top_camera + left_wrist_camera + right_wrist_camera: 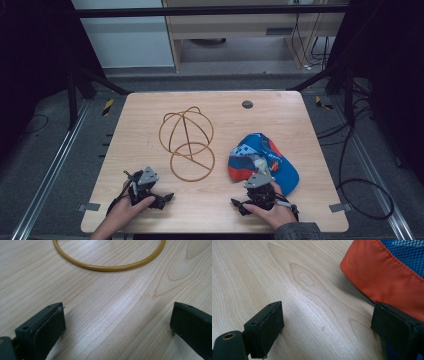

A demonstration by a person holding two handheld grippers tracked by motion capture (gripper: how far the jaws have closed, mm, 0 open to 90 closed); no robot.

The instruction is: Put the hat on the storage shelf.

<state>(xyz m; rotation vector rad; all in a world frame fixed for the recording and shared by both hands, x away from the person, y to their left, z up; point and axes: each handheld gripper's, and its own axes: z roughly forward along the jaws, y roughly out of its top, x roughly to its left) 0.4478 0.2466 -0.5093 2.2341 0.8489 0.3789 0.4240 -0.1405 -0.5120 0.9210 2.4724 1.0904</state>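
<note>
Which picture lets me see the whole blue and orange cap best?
The high view: the whole cap lies on the table, blue with an orange edge. The right gripper view shows just its orange edge and blue mesh up close. The left gripper view looks toward the wire ring instead.

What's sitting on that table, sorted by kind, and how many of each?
Wire hat stand: 1
Cap, blue and orange: 1
Hand-held grippers, left gripper and right gripper: 2
Total: 4

Light wooden tabletop [150,107] on grey carpeted floor [45,150], dim room, pale wooden cabinet [240,30] behind, black cables [360,200] trailing right.
</note>
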